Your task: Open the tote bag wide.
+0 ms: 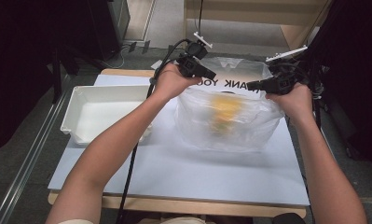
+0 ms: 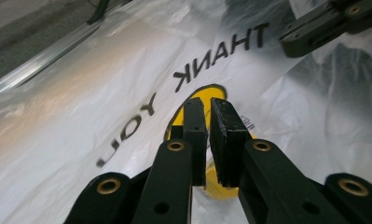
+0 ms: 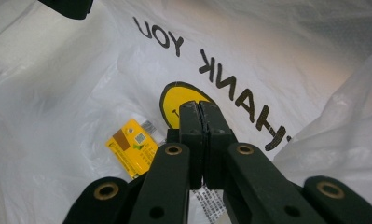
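Observation:
A thin clear plastic bag [image 1: 225,121] printed THANK YOU stands on the white tabletop [image 1: 183,172], its mouth stretched wide between my two grippers. My left gripper [image 1: 211,74] is at the bag's left rim and my right gripper [image 1: 251,86] at its right rim. In the left gripper view the jaws of my left gripper [image 2: 207,105] are pressed nearly together over the bag's inside [image 2: 104,93]. The jaws of my right gripper [image 3: 201,106] are fully together. A yellow packet [image 3: 131,147] lies at the bottom of the bag, near a printed yellow smiley [image 3: 174,100].
A white plastic tray [image 1: 76,100] sits at the left of the table, beside the person's left forearm. A black cable [image 1: 127,177] trails from the left gripper down across the table's front edge. Dark curtains and floor surround the table.

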### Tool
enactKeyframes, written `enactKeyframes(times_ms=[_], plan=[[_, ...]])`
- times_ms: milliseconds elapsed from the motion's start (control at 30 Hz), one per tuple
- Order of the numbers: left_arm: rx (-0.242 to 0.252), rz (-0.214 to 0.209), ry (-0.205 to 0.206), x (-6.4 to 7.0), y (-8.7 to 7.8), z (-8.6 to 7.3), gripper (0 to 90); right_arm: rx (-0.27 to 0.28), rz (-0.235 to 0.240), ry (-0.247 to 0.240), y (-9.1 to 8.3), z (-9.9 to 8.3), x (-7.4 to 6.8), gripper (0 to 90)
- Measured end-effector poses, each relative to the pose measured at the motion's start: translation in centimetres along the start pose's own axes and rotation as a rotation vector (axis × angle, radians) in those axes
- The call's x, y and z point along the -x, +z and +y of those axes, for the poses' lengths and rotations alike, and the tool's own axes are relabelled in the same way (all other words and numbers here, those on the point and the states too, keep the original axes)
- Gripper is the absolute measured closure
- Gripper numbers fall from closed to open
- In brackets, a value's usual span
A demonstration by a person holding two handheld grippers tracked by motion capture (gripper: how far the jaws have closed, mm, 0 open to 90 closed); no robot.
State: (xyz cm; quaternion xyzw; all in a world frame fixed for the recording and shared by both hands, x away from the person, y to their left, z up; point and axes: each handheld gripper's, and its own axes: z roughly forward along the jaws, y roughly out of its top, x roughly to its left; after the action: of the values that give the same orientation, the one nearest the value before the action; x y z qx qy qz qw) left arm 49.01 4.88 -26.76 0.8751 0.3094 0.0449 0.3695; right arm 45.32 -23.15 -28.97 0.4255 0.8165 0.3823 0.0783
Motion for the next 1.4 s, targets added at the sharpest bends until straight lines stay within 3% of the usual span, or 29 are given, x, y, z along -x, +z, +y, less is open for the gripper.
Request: enactKeyframes(times_ms=[200,900,1100,1400], plan=[[-0.005,-0.02,-0.025,-0.4,0.8,-1.0,84.9,0.018,-0.006,-0.005,-0.2,-1.0,0.3,88.1],[0.011,-0.013,-0.057,-0.5,2.2,-3.0,82.2,0.042,-0.003,0.015,0.6,-3.7,0.8,84.3],[0.029,-0.011,-0.07,-0.4,2.7,-3.7,82.2,0.055,-0.013,0.014,0.7,-4.3,0.9,83.6],[0.036,0.006,-0.091,-0.2,3.5,-5.5,81.1,0.064,-0.056,-0.023,1.5,-5.8,0.1,81.3]])
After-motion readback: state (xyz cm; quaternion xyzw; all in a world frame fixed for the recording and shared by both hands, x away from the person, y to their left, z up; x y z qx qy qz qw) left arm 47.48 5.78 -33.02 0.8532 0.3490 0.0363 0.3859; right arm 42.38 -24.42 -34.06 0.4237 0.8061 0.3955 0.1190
